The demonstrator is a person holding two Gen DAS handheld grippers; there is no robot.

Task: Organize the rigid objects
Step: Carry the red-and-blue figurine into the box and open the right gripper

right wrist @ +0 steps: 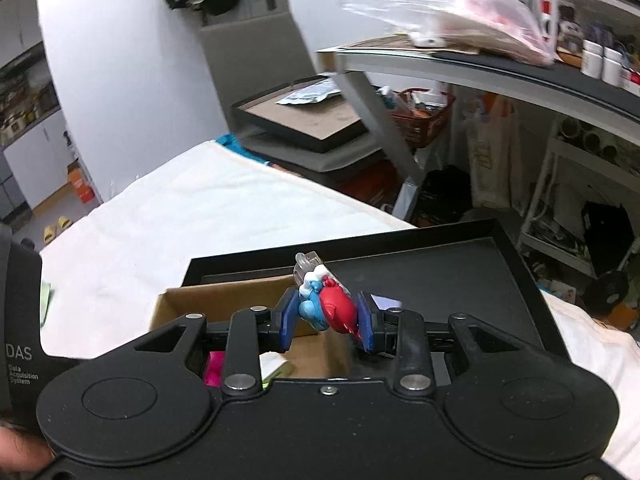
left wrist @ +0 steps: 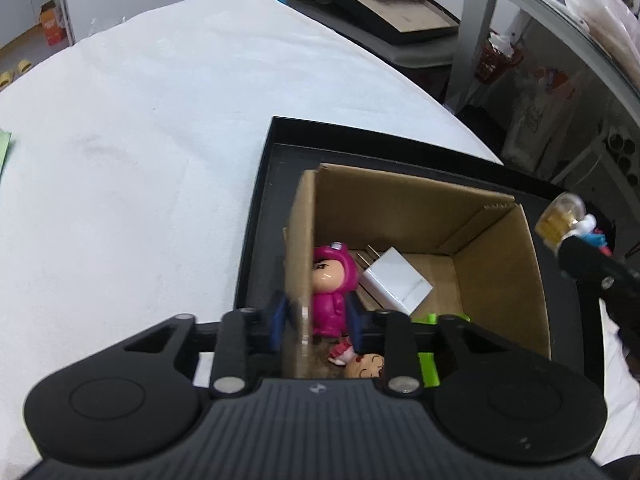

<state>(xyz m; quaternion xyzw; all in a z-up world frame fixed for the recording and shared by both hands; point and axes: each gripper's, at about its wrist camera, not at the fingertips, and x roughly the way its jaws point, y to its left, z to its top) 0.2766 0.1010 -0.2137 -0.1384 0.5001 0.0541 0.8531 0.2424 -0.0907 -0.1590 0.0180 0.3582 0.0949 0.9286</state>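
A brown cardboard box (left wrist: 420, 204) stands in a black tray (left wrist: 272, 152) on the white-clothed table. Inside it lie a pink hooded figurine (left wrist: 330, 292), a white charger plug (left wrist: 396, 280), a small doll head (left wrist: 366, 366) and a green piece (left wrist: 430, 364). My left gripper (left wrist: 316, 320) is shut on the box's left wall (left wrist: 302, 248). My right gripper (right wrist: 328, 316) is shut on a blue and red figurine (right wrist: 328, 304) with a clear base, held above the box (right wrist: 224, 300). It also shows at the right of the left wrist view (left wrist: 576, 224).
The white cloth (left wrist: 140, 140) spreads left of the tray. A green sheet (left wrist: 4, 148) lies at its left edge. Beyond the table stand a chair with a flat black box (right wrist: 304, 116), a grey desk (right wrist: 480, 68) and cluttered shelves (right wrist: 580, 184).
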